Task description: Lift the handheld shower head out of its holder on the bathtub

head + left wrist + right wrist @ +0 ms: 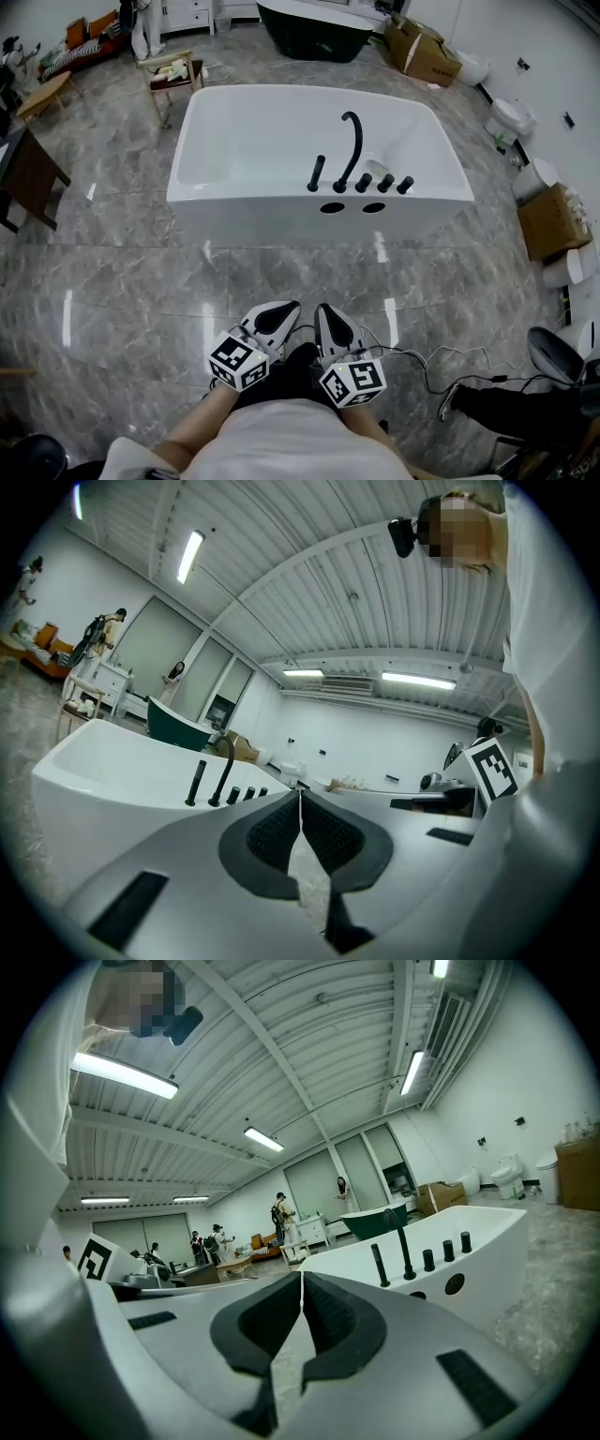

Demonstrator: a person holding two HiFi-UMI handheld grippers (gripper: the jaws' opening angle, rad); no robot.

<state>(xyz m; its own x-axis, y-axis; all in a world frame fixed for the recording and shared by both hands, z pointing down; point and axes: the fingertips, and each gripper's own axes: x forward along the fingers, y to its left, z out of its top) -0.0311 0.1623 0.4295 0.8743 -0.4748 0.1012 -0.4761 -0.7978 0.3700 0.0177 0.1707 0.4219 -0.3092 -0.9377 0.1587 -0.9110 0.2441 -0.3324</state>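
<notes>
Closest in, held side by side against the person's body, the left gripper (286,311) and the right gripper (325,317) are both clenched tip to tip with nothing between the pads; each gripper view shows its own jaws, left (300,795) and right (301,1277), meeting along a thin seam. Ahead of them lies a stretch of grey marble floor (281,262), so both tools are well apart from the work. Beyond it stands the white bathtub (234,202), its near wall facing the person. On that near rim the handheld shower head (317,173) stands upright in its holder, a slim black rod with its long axis vertical, just left of the curved spout (352,141) and the row of black knobs (385,183). It lies straight ahead, roughly in line with the gap between the two tips, so neither hand looks clearly nearer; the lift will probably want a level approach, jaws spread, then a pull straight up
</notes>
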